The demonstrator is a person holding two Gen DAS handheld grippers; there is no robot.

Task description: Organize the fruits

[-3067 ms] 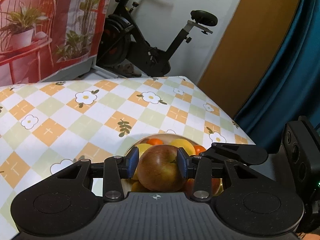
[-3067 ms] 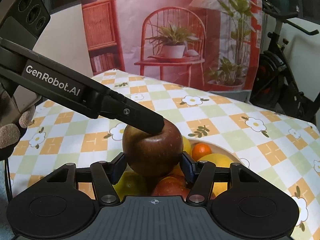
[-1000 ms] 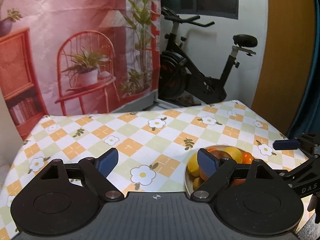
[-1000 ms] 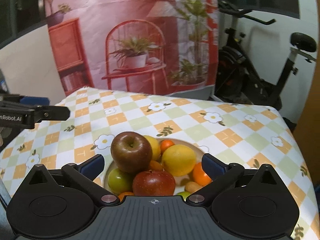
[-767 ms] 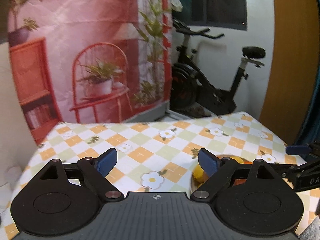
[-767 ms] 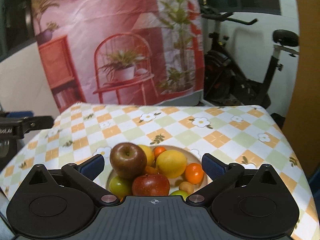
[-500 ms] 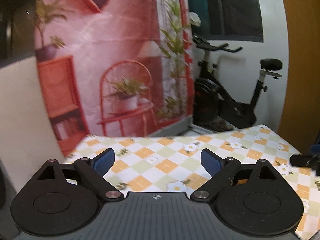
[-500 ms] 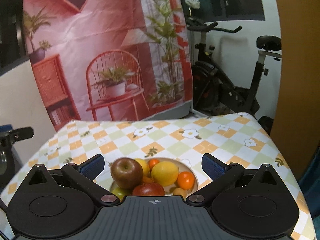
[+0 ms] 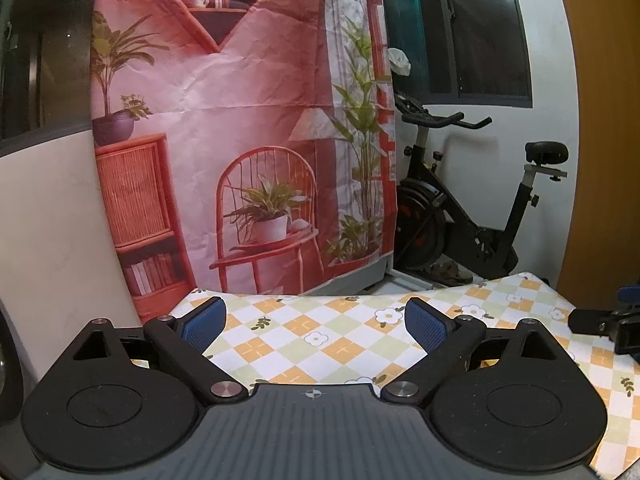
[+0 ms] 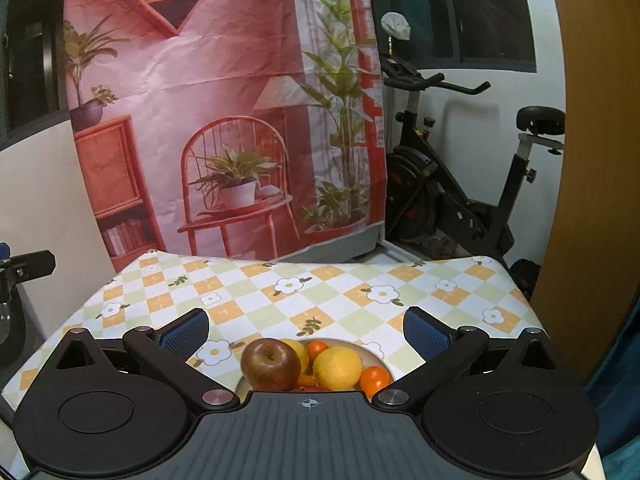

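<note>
Both grippers hang back, jaws wide and empty: left gripper (image 9: 312, 326), right gripper (image 10: 306, 334). Fruit sits piled in the bowl (image 10: 378, 354), apple (image 10: 271, 364) on top. Retreat gently, don't nudge it.

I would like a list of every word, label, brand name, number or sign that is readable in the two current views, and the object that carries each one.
No readable text in either view.
Books printed on the red backdrop: spines too small to read.
Left gripper and right gripper: each body bears only a small crosshair mark, no letters.
Fruits in the bowl: no stickers visible.
</note>
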